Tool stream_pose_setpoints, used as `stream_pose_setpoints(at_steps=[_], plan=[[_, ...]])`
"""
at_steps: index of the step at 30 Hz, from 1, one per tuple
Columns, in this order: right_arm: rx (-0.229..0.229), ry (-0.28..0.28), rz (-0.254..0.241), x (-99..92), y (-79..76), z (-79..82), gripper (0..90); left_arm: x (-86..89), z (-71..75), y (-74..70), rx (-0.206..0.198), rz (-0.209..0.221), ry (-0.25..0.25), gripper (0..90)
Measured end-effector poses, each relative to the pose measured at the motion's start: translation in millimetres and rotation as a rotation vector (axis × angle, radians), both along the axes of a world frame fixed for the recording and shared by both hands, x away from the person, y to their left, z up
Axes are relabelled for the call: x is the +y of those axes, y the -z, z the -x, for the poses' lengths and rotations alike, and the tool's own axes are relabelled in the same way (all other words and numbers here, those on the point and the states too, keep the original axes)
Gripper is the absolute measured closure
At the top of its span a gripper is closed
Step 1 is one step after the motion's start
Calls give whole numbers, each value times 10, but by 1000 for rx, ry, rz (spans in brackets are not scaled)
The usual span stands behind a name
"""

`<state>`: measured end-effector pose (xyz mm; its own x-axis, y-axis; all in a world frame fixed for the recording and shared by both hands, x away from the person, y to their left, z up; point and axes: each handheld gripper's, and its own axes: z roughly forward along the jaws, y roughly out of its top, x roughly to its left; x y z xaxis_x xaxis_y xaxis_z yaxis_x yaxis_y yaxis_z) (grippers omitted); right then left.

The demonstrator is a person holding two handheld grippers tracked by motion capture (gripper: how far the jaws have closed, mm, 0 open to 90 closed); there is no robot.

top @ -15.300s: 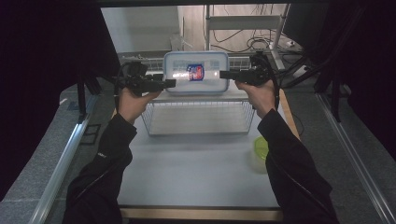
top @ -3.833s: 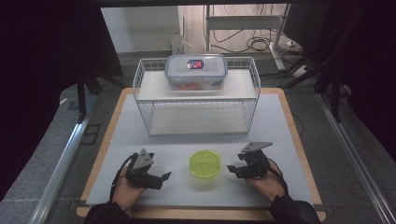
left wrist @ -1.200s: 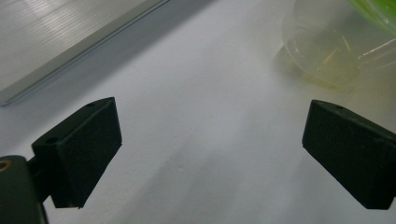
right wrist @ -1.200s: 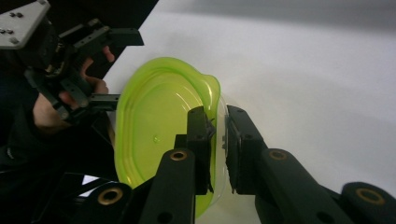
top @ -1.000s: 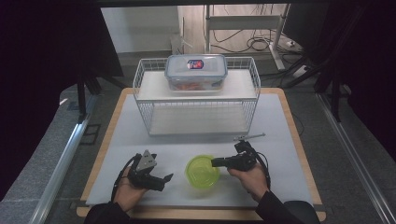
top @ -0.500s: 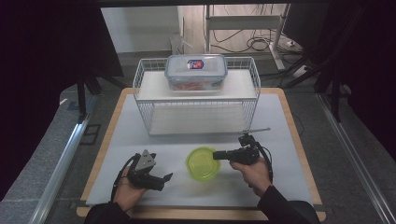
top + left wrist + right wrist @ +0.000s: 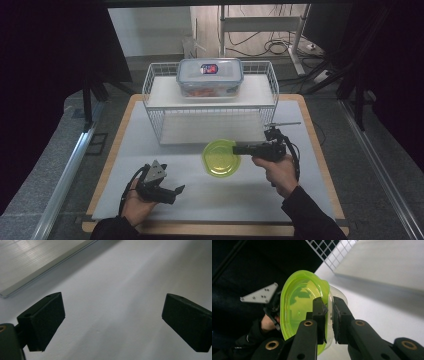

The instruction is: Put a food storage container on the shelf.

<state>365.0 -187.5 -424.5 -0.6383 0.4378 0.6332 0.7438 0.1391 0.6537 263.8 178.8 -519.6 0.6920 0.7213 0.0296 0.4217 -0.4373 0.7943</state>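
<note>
In front of wire basket (image 7: 210, 117), mid-table: green bowl (image 7: 220, 157) hangs above white tabletop (image 7: 210, 195), pinched at its rim. White board on wood-edged table, dark curtains both sides, cables on floor behind. Lidded container (image 7: 210, 76) sits on basket's shelf. Your right gripper (image 7: 239, 149) nearly closed, jaws clamped on bowl rim, bowl tilted on edge in right gripper view. Your left gripper (image 7: 176, 191) wide open, empty, low over tabletop near front edge.
</note>
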Motion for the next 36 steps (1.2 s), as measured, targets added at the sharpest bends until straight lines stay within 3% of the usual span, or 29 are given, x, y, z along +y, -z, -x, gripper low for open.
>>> stream_pose_setpoints(at_steps=[16,36], plan=[[-63,31,-49,-48,-583,-238,816,0,-12,2,-1,-1,5,49],[-111,55,-72,86,-1260,-582,816,2,-21,7,4,23,1,44]])
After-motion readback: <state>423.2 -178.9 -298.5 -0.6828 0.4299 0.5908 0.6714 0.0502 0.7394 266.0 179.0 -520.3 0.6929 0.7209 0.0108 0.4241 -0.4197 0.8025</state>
